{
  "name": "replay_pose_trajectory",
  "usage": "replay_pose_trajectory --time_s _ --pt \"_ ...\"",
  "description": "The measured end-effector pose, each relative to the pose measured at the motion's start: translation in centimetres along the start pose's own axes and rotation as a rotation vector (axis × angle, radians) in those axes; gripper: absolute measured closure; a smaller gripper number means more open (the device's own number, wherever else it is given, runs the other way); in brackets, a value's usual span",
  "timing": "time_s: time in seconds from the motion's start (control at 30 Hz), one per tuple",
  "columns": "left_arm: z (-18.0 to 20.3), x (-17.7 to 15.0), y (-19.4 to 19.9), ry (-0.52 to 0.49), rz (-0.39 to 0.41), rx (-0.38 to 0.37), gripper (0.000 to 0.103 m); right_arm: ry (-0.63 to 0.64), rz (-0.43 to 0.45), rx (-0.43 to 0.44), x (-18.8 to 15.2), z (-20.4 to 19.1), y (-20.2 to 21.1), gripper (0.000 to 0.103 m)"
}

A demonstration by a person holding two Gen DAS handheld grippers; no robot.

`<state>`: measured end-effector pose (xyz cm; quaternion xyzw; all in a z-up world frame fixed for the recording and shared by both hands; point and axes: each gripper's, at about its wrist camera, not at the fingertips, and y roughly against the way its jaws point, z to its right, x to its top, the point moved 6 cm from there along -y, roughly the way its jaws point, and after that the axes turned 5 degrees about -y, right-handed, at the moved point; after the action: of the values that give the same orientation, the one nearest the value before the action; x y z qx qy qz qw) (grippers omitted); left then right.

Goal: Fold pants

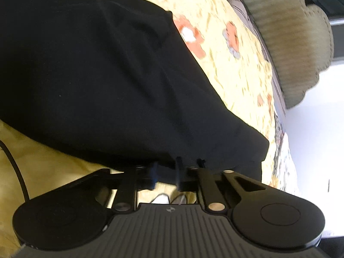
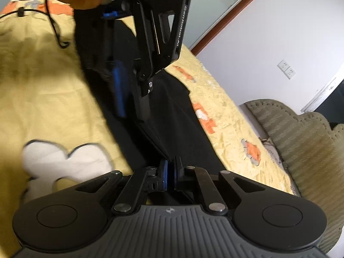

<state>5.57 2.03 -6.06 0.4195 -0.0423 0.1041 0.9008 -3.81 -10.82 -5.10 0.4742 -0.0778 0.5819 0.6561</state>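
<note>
Both my left gripper (image 1: 166, 167) and right gripper (image 2: 171, 169) pinch the black soft cotton pants (image 1: 96, 75); keep edge taut, level over yellow floral bedsheet (image 1: 232, 75).

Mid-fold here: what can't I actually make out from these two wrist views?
- Left wrist view: the pants fill the frame and run off its top and left edges, so their full shape is unknown; the left tongs tips are buried in dark cloth.
- Right wrist view: the left tongs block the far pants; waistband and hems unseen.
- Motion blur softens the quilt.
</note>
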Motion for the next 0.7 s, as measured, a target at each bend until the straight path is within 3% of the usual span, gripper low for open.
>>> replay_pose_trajectory --time_s 0.33,0.4,0.47,0.53,0.57,0.6,0.67,0.7 --pt "0.0 -1.5 0.2 -0.121 -0.017 0.049 0.099 -0.002 -0.074 0.058 -1.7 -1.9 0.8 0.099" --pt "0.2 -1.8 0.6 -0.136 -0.035 0.035 0.096 -0.076 -0.05 0.073 -1.5 -1.0 1.3 0.099" --pt "0.9 -1.7 1.1 -0.216 -0.041 0.032 0.09 -0.255 -0.013 0.052 -1.6 1.3 1.9 0.097" --pt "1.9 -1.4 2.0 -0.308 -0.01 0.051 0.067 -0.494 -0.014 0.048 -2.5 4.3 2.2 0.096" --pt "2.6 -1.1 2.4 -0.375 0.011 0.06 0.044 -0.651 -0.008 0.055 -3.3 6.0 2.3 0.096" --pt "3.3 -0.7 2.8 -0.448 0.043 0.074 0.026 -0.843 -0.01 0.084 -4.5 7.7 2.2 0.096" --pt "4.5 -0.2 3.6 -0.606 0.121 0.091 0.014 -1.214 -0.035 0.202 -7.5 9.6 1.4 0.096" --pt "5.6 0.1 3.6 -0.712 0.146 0.094 0.009 -1.337 -0.043 0.245 -8.7 10.0 0.9 0.096"
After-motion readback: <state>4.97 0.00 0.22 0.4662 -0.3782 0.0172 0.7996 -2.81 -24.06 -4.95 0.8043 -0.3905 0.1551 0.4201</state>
